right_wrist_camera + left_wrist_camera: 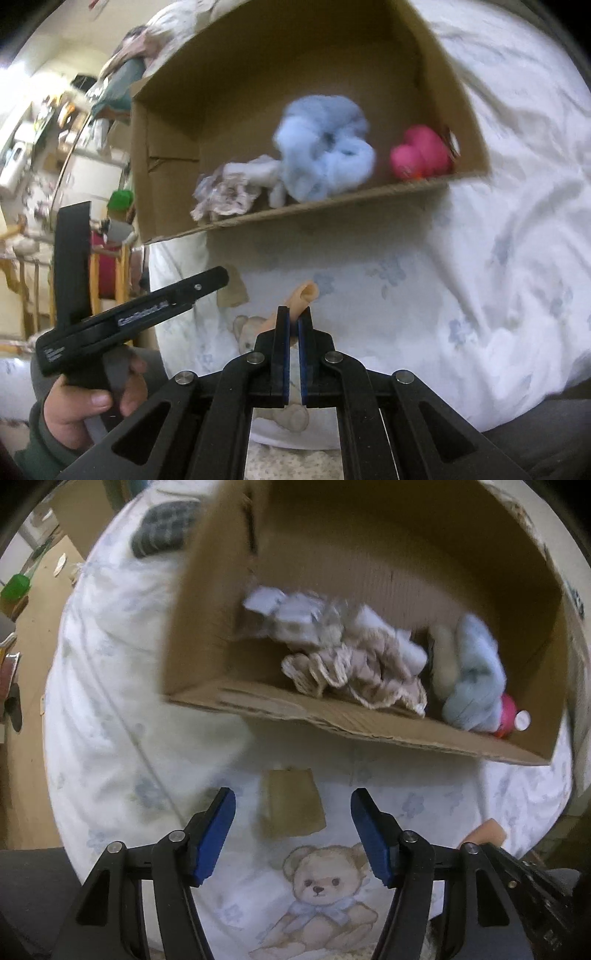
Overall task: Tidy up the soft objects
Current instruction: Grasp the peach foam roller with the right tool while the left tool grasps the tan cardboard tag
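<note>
A cardboard box (369,727) (332,206) lies on the bed. It holds a beige frilly cloth (354,672) (225,195), a light blue plush (472,672) (325,151) and a pink toy (511,712) (421,151). My left gripper (293,808) is open and empty, hovering over the bed in front of the box; it shows in the right wrist view (218,277) too. My right gripper (293,314) is shut on a small peach soft piece (304,295), held above the bed short of the box; that piece also shows in the left wrist view (485,832).
A white bedspread (122,701) (498,258) with a teddy bear print (325,897) covers the bed. A tan cardboard scrap (291,805) lies in front of the box. A dark checked cloth (166,528) lies at the far end. A wooden floor (33,627) and cluttered furniture (48,129) lie left.
</note>
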{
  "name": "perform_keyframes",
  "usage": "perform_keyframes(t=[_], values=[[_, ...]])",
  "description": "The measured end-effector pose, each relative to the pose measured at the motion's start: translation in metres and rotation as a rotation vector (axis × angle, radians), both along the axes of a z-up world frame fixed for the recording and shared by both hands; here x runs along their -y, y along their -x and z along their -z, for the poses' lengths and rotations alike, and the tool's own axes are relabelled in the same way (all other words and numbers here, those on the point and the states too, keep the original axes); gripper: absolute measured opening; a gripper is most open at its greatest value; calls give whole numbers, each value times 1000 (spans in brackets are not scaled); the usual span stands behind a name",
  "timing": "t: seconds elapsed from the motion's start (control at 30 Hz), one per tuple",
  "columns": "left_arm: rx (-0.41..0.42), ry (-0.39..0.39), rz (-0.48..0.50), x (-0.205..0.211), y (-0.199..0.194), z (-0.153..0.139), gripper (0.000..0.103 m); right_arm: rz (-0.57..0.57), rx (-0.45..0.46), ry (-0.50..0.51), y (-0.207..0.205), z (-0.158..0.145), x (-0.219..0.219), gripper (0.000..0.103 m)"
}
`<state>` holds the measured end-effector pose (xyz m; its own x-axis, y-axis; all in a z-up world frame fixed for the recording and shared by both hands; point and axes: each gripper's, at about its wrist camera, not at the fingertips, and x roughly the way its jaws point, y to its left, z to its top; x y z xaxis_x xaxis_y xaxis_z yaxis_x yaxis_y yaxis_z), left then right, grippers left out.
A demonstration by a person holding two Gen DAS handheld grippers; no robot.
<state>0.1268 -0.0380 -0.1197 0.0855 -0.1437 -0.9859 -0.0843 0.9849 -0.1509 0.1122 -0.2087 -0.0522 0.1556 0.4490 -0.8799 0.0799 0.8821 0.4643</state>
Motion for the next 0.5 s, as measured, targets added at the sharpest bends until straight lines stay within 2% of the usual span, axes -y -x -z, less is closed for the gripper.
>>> perform_keyframes(t=[0.2,0.27,0.33,0.5], values=[[-34,-33,23,9,-4,15,25,2,28,5,-1,-2,10,5],[-32,-25,33,9,-3,15,20,12,15,-5,-2,1,12,5],[-24,-19,36,5,-3,13,11,14,16,-10,-3,-1,12,5],[0,-25,37,-9,3,1,8,-3,29,-24,-7,-4,5,5]])
